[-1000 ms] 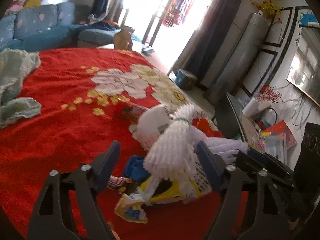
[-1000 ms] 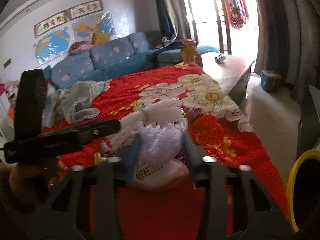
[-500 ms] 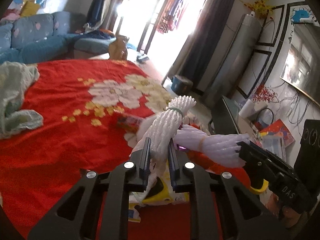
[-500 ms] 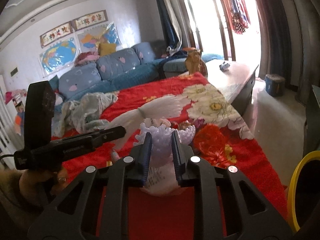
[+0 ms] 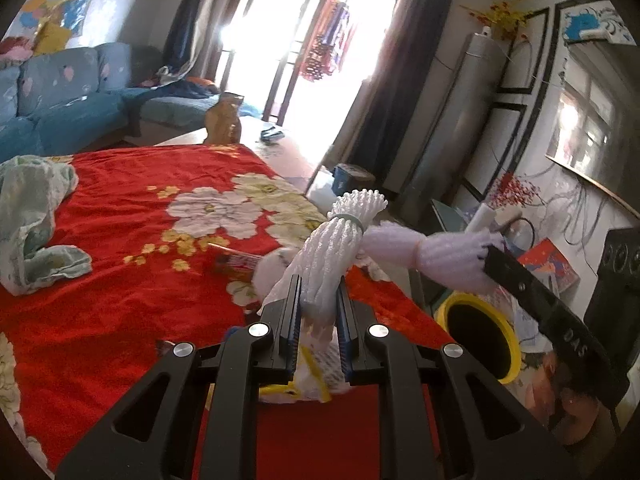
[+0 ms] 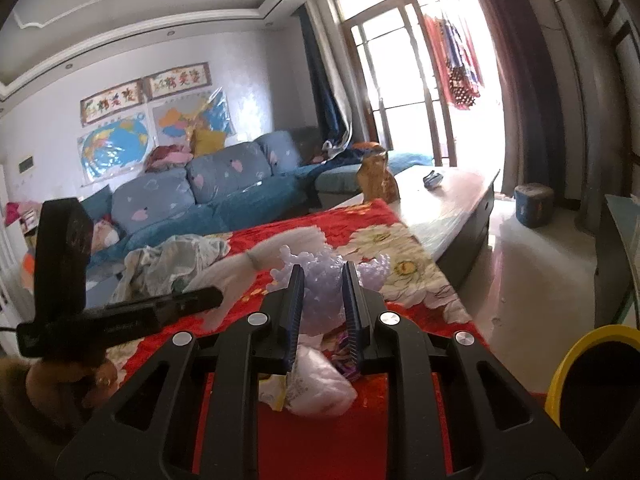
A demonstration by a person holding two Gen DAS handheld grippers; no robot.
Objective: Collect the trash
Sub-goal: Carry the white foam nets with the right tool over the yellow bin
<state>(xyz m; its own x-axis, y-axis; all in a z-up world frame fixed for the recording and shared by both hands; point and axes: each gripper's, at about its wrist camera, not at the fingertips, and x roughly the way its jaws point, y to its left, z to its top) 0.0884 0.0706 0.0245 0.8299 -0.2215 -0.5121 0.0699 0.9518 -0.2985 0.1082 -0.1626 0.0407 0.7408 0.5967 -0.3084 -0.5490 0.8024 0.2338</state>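
The left gripper is seen clamped on a white foam net sleeve, its jaws squeezed almost together on the bunched lower part, a band cinching it just ahead of the fingertips. A lilac foam net is pinched likewise by the right gripper, nearly closed. Both are judged feather-light, soft and springy: a grip low on the gathered part should hold, and nothing fragile is at stake. Below and behind the jaws, more litter, a crumpled plastic bag and wrappers, is left on the red floral cloth. To the right of both grippers a yellow-rimmed bin is waiting; its dark interior cannot be made out.
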